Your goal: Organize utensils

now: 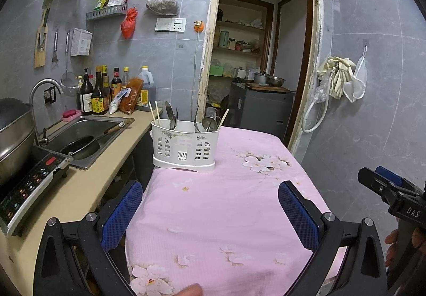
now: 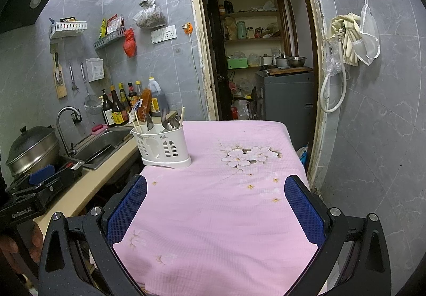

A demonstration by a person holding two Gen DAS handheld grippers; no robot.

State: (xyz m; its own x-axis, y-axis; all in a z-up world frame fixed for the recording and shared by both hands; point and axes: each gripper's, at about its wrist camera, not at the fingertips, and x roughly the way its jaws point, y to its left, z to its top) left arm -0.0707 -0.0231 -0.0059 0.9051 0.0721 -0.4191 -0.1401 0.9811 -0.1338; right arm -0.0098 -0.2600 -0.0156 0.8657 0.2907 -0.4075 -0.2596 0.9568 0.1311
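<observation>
Your left gripper (image 1: 210,205) has its blue-padded fingers (image 1: 123,212) spread wide with nothing between them, and your right gripper (image 2: 215,202) is the same: fingers (image 2: 303,205) apart, holding nothing. Both hang over the near part of the surface, which is covered by a pink floral cloth (image 1: 226,216), and both point toward the far end.

The utensil holder (image 1: 185,147) stands well ahead of both sets of fingers, at the far left corner of the cloth-covered surface, close to the edge next to the kitchen counter (image 1: 87,184). From the left wrist it sits a little left of centre between the fingers; from the right wrist it is further left, above the left finger.

Your two grippers are side by side at about the same level: the right one shows at the right edge of the left view, the left one at the left edge of the right view, each with part of your hand (image 1: 394,240) on its handle.

The holder is white plastic, upright on a tray base, with slotted walls and a small flower print. Wooden chopsticks (image 1: 155,112) lean out on its left side and one more on the right; metal spoons (image 1: 170,115) and other metal utensils stand in the compartments.
</observation>
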